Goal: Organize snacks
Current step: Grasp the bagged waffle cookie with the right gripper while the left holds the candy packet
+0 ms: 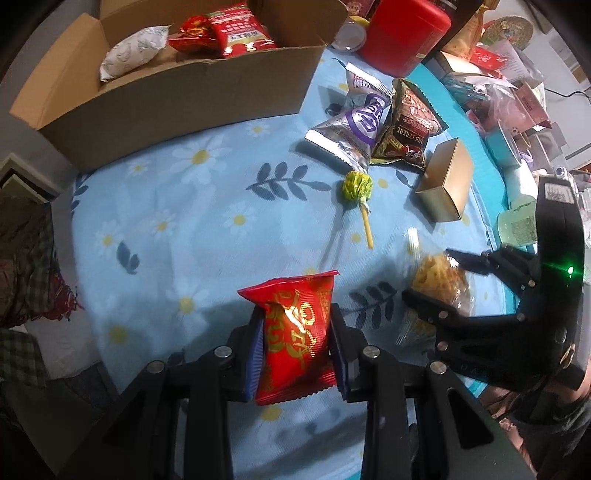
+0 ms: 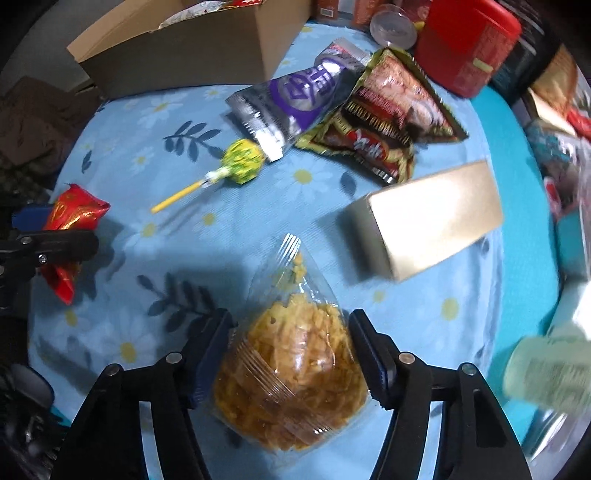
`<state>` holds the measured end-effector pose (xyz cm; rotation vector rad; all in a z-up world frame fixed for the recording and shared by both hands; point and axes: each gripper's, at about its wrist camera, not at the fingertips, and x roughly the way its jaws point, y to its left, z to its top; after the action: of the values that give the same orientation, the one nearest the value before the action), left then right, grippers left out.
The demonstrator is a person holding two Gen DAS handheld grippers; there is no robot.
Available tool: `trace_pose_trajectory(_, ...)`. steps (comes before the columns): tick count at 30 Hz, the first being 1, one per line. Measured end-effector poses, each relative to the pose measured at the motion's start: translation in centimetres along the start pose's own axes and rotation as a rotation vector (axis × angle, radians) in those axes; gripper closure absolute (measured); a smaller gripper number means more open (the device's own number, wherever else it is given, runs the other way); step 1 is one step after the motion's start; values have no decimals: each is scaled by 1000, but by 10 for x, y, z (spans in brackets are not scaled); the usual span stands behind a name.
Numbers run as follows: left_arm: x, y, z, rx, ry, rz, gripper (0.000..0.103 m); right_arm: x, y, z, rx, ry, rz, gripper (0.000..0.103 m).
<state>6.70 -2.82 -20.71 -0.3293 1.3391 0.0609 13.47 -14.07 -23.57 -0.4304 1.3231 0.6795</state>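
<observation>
Left hand-held gripper (image 1: 297,343) pinches a crinkly red foil packet (image 1: 295,332); right hand-held gripper (image 2: 291,354), half-open, straddles a clear bag (image 2: 291,376) of golden crisps on the floral cloth surface (image 2: 221,240)

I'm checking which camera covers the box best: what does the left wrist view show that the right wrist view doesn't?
Only the left wrist view looks into the cardboard box, with a white packet and red packets inside. Only the right wrist view shows the right gripper straddling the clear bag of yellow snack up close. Both show the lollipop, gold box and the left gripper clamping a red packet.
</observation>
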Motion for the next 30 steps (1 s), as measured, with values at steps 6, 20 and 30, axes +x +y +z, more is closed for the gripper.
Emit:
trace_pose_trajectory(6,-8,4,-7,-9,-16,19,72,0,32,-7,44,4,35,38)
trace_pose_trajectory(20,-24,16,-28,-49,-24,21,72,3,46,-11,26,13,148,13)
trace_pose_trajectory(30,-23,2,-33,-43,-28,5,72,7,49,-53,-187,137,116,1)
